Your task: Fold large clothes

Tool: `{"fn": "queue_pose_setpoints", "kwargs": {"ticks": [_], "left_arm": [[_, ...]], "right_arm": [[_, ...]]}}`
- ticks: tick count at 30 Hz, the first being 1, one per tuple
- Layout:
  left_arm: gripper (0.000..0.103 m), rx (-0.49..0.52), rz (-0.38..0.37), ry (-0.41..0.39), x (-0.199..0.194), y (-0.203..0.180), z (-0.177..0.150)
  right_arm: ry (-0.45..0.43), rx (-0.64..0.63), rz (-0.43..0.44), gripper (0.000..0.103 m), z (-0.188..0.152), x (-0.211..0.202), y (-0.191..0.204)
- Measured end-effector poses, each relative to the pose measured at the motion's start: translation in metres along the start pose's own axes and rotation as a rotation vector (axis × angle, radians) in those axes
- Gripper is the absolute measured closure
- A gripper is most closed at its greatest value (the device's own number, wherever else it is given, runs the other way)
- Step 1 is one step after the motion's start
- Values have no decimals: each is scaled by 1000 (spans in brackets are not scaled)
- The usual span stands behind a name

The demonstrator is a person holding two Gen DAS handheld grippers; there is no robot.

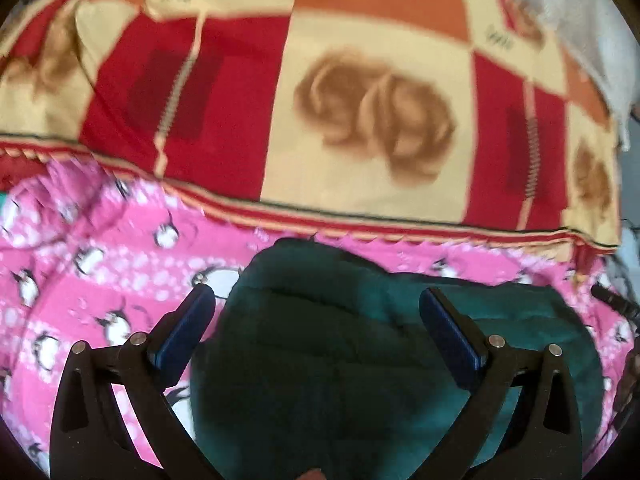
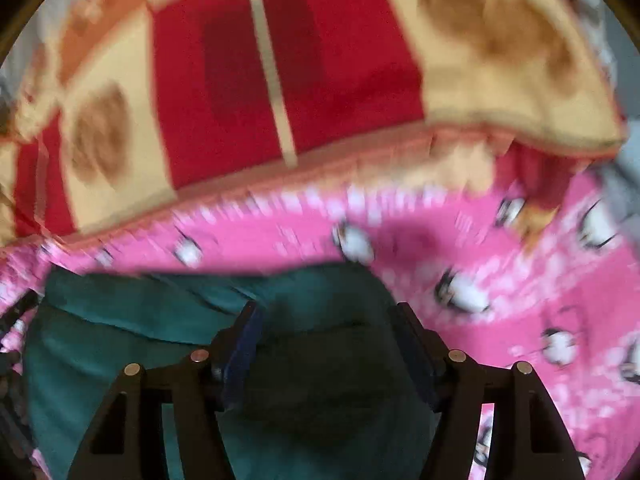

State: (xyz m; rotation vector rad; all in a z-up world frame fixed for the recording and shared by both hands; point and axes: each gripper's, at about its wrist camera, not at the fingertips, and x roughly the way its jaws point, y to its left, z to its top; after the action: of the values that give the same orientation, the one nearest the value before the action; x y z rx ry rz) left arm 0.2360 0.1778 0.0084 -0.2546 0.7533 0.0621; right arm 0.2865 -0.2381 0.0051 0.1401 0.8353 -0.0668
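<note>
Left wrist view has the left hand-held gripper (image 1: 316, 304) spread wide over the dark green garment (image 1: 320, 360), blue pads either side of the bundle and not pinching it, so that one's released. The garment is bunched into a rounded lump on the pink penguin blanket (image 1: 80, 280), with the red-and-cream patchwork blanket (image 1: 360, 120) lying behind it.

Right wrist view is pretty smeared. The right hand-held gripper (image 2: 326, 332) sits about half spread with the same green garment (image 2: 120, 320) between its pads. I honestly can't tell whether the pads are pressing the cloth or just straddling it.

My read: both hands are going for a grab on the lump so it can be lifted and spread out before any fold. To do that well, I'd catch a real edge or hem rather than a fistful of the middle, and take the two grips well apart. Then it opens flat instead of coming up as a wad. Pinch one layer only if you can find it; the folds here are dark and hard to read.

Room-wise, the pink blanket gives open space on both sides of the garment. The patchwork blanket's striped border (image 1: 360, 224) runs just behind the lump, so spreading toward the back risks dragging that along. The pink blanket itself is rumpled at the left in the left wrist view and could snag too.
</note>
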Motion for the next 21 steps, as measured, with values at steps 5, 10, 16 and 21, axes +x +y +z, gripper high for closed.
{"fn": "queue_pose_setpoints", "kwargs": {"ticks": [5,10,16,21], "left_arm": [[1,63,-81,70,-37,-32,-47],[0,75,5,193,-16,-42,-92],[0,-21,-15,128,-25,-34,-105],[1,24,-32,99,-67,-44,-118]], "right_arm": [[-32,-67,136,37,-45,-62,47],[47,-113,117,36,-115,-38,68],[-19,-138,131,29,-133,-28,65],[21,-149,116,29,-121,-61,64]]}}
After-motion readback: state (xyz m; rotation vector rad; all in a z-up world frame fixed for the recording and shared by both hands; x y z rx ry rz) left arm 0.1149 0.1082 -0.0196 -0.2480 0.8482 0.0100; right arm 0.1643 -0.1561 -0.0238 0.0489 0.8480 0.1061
